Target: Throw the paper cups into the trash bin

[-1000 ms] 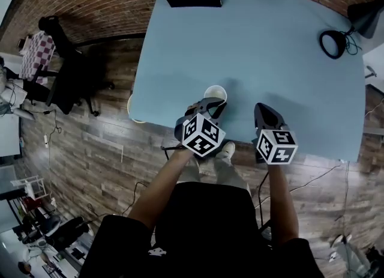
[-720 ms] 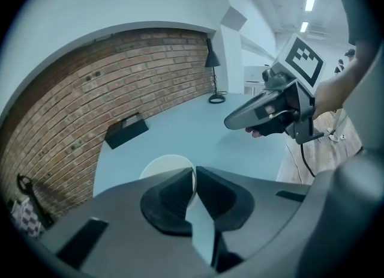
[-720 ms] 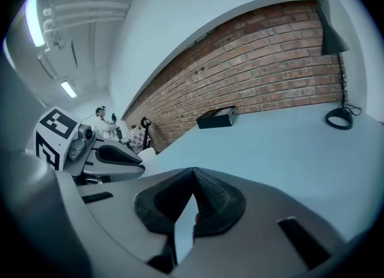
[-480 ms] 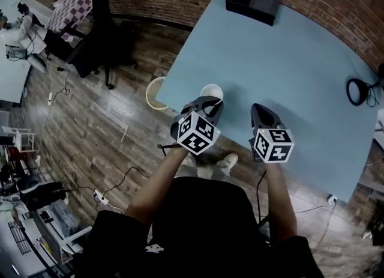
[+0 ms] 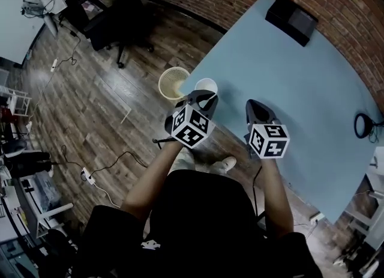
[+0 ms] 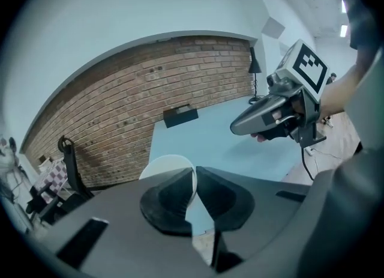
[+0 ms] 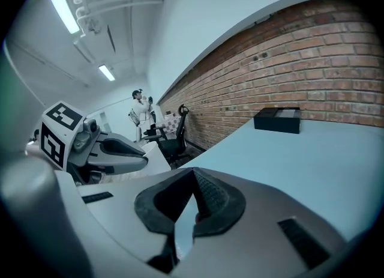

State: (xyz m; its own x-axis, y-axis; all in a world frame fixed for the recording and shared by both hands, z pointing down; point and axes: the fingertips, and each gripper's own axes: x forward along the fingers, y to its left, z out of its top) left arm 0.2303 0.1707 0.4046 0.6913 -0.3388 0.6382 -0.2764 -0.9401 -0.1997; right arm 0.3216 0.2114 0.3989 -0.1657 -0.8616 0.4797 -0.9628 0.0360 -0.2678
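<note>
Left gripper (image 5: 203, 96) was pinching the wall of the paper cup (image 5: 206, 85), mouth up, over the corner of the blue table (image 5: 288, 84). Trash bin (image 5: 173, 83) stood on the wood floor just beside that corner, left of the cup in the head view. Right gripper (image 5: 254, 106) had its jaws pressed together on nothing, above the table edge.

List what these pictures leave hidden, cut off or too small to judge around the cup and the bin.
paper cup: its body and base, left gripper view, hidden behind the left gripper pinching its rim.
trash bin: its contents, head view, too small; absent from both gripper views.
desk lamp: its head, head view, cut off by the right edge.
</note>
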